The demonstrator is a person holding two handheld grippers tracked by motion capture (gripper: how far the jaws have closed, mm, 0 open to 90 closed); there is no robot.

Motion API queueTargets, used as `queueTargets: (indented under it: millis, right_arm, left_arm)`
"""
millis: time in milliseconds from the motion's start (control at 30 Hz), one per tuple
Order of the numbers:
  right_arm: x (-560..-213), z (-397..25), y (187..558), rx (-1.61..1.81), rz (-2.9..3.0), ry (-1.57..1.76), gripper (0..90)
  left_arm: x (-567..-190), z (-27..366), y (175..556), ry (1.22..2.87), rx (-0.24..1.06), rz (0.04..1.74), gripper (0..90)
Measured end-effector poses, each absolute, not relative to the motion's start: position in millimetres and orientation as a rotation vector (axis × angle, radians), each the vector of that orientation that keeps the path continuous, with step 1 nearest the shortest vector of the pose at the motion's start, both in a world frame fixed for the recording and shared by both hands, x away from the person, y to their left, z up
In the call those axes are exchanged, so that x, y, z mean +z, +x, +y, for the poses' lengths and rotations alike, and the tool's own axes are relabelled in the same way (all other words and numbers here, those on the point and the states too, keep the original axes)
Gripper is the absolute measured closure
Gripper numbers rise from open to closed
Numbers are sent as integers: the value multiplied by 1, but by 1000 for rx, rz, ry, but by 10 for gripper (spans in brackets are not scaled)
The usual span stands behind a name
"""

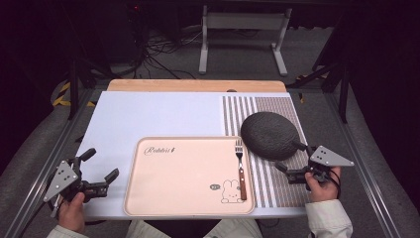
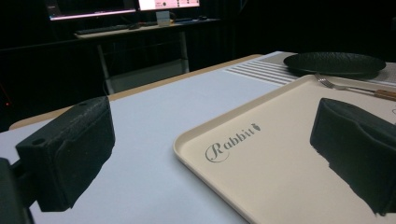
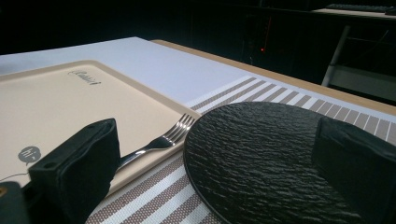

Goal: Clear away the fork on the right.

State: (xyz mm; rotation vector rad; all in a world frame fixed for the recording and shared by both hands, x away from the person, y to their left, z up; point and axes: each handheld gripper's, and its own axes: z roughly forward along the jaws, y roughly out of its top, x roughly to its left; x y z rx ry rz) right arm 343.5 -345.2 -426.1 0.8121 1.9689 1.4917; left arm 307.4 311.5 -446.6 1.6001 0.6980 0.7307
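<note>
From the high view I see my left gripper (image 1: 102, 168) with its jaws spread wide and holding nothing, just off the left edge of the beige rectangular plastic tray (image 1: 188, 176) on the white tabletop (image 1: 148, 116). My right gripper (image 1: 292, 157) is also wide apart and empty, its jaws at the near rim of the round dark textured stone plate (image 1: 270, 135), which sits on a brown-and-white striped placemat (image 1: 277, 186). To its left, a silver fork with a wooden handle (image 1: 240, 168) lies on the tray.

In the left gripper view, the tray (image 2: 280, 163) lies between and ahead of my jaws, and I read "Rabbit" in script on it.

In the right gripper view, the plate (image 3: 261, 154) lies between my open jaws, the fork (image 3: 159, 140) just beside it to the left; a small bubble on the tray (image 3: 46, 112) reads "hi".
</note>
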Motion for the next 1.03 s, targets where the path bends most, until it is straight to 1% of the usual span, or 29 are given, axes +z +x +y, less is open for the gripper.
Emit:
queueTargets:
  millis: [433,833,1033]
  right_arm:
    - [-451,-339,341,1454,2012,869,17]
    - [-451,-337,342,1435,2018,875,18]
    - [-450,-337,342,1430,2017,874,18]
  left_arm:
    - [-448,313,309,1602,728,683,4]
    - [-448,313,309,1601,726,693,4]
    - [-445,312,309,1630,713,685,4]
